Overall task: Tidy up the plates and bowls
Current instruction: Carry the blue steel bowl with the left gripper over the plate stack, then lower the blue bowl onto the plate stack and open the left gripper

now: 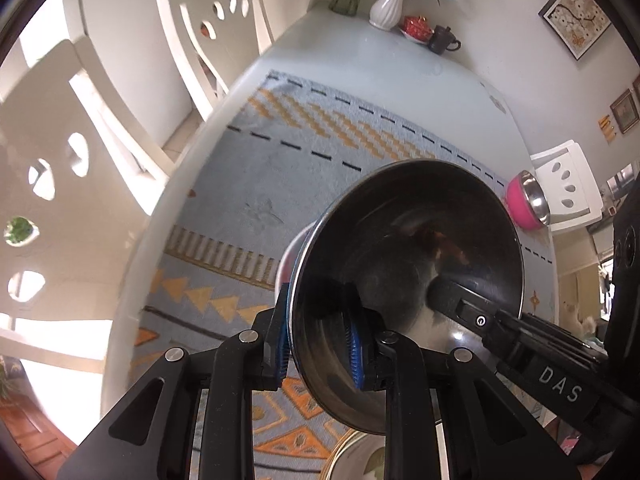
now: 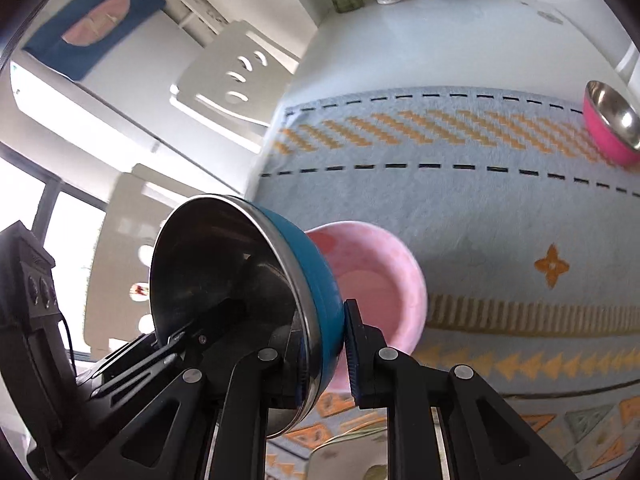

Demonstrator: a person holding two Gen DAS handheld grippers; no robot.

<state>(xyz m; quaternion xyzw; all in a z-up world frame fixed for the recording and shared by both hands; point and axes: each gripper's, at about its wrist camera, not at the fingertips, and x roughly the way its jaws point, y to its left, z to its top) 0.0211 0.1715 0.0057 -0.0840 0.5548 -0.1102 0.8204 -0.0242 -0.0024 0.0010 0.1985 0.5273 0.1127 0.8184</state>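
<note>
A steel bowl with a blue outside (image 1: 400, 240) hangs tilted above the patterned mat (image 1: 280, 168). My left gripper (image 1: 318, 320) is shut on its rim, one pad outside and one inside. From the right, my right gripper (image 1: 460, 304) reaches into the same bowl. In the right wrist view my right gripper (image 2: 324, 332) is shut on the blue bowl (image 2: 312, 264), and the left gripper (image 2: 176, 344) comes in from the left. A pale pink bowl (image 2: 380, 280) sits tilted right behind it; I cannot tell if it is held. A magenta steel bowl (image 2: 612, 128) stands on the mat's far right.
A plate with a gold rim (image 1: 360, 452) lies just below the held bowl. At the table's far end stand a white vase (image 1: 386, 6), a red cup (image 1: 416, 26) and a dark teapot (image 1: 442, 40). White chairs (image 1: 208, 40) line the left side.
</note>
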